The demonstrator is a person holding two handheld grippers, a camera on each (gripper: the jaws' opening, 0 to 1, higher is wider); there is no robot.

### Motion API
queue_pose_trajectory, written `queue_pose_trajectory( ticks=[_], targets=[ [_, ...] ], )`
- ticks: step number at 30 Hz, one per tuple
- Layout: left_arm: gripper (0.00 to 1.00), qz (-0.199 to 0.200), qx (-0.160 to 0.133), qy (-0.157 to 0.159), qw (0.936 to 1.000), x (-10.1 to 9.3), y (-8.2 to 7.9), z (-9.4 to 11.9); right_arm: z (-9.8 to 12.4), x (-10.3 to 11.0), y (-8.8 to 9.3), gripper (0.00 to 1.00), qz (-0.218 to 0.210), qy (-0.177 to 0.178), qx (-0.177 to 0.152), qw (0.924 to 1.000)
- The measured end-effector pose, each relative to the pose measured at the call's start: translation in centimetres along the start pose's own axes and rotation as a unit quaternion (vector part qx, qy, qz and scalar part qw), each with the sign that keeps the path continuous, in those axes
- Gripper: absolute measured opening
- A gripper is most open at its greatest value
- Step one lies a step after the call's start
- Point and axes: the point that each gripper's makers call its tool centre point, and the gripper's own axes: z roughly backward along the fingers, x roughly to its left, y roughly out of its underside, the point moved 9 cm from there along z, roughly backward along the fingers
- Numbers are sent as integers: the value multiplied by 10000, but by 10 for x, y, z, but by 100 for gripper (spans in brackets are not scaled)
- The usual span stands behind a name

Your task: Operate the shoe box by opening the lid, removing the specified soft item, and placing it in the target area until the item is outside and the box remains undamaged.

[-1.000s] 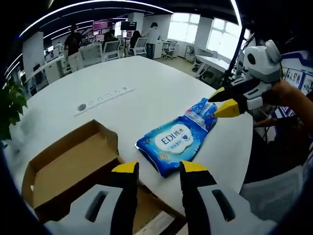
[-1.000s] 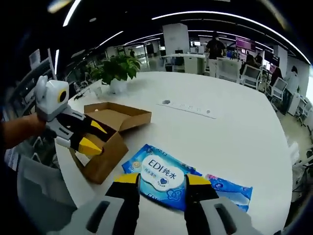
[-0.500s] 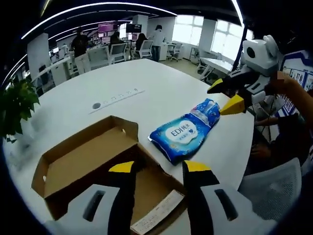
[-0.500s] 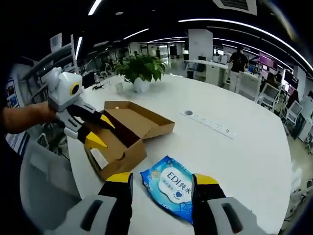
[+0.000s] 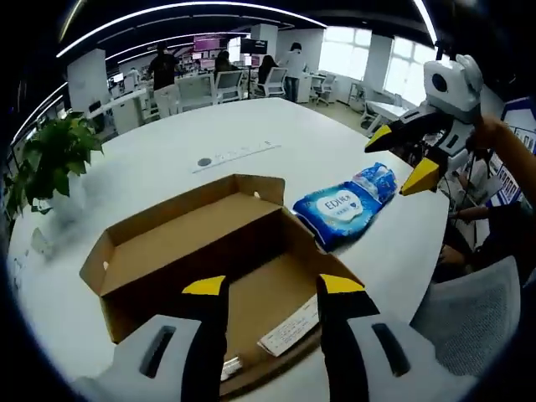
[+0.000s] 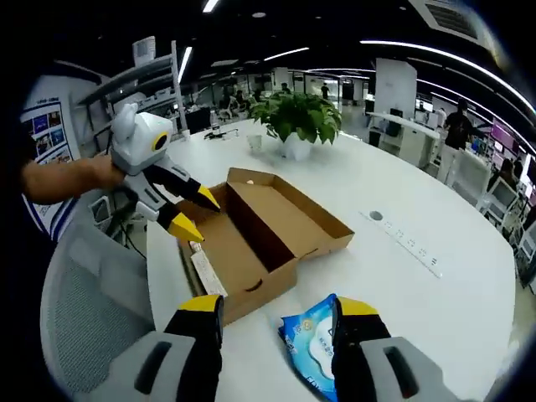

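The brown cardboard shoe box lies open on the white round table, its lid folded back, a paper slip on its floor. A blue wet-wipes pack lies on the table just right of the box. My left gripper stands open above the box's near side, nothing between its jaws. My right gripper hovers open in the air past the pack. In the right gripper view the right gripper is open over the wipes pack, with the box ahead and the left gripper open at the box.
A potted plant stands at the table's left; it appears as the plant behind the box. A white power strip lies mid-table. A grey mesh chair sits by the table edge. Office desks and people fill the background.
Both cameras have pulled back and swung toward the box, so the box now sits under the left gripper. The wipes pack lies where it was. Both grippers stay open.
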Motion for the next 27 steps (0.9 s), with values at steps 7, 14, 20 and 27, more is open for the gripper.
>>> queue_pose_trajectory(
  ticks=[7,14,20,27],
  targets=[
    [43,223,-12,-276,9994,25,17,21,-20,10,-13,51,342,-354,121,9987],
    [43,422,-11,-569,9975,45,33,42,-41,20,-23,51,649,-744,295,9947],
    [42,550,66,-765,9955,62,49,52,-60,23,-27,50,851,-1005,444,9903],
    [41,732,149,-1106,9910,79,72,63,-79,34,-29,49,1334,-1293,633,9805]
  ],
)
